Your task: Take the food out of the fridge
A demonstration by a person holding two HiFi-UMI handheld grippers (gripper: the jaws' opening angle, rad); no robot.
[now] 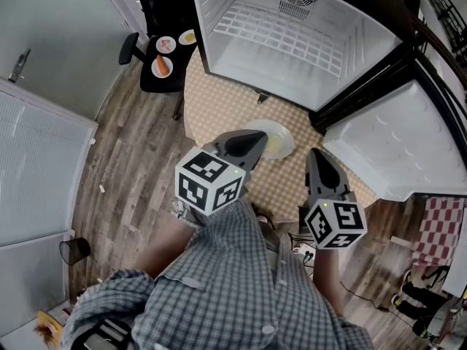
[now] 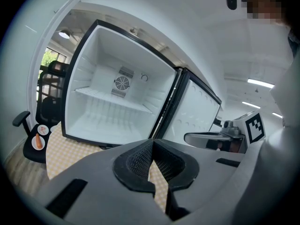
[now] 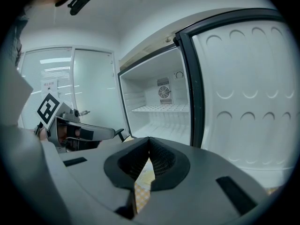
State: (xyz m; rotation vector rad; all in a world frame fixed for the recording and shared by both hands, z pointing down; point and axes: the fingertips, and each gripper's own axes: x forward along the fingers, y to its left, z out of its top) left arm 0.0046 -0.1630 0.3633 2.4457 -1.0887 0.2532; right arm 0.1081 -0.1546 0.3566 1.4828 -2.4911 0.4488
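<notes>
The food sits outside the fridge as far as I can see: a white plate with something pale yellow on it rests on the checked tablecloth just in front of the open fridge. Three small plates with orange and yellow bits stand on a black chair off to the far left. What the food is, I can't make out. Inside the fridge I see only a bare wire shelf, white walls and a fan grille at the back. Its door is swung wide to the right. The left gripper hangs over the near edge of the plate with its fingers pressed together on nothing. The right gripper is just beside it on the right, over the cloth near the door, its fingers also together and empty. Both point toward the fridge, tilted a little downward. To my eye the unloading looks finished, or close to it, with nothing left on the shelf to fetch. If anything remains, the next move calls for spreading a pair of fingers and reaching in. Otherwise it is a matter of drawing both grippers back from the plate without knocking it.
</notes>
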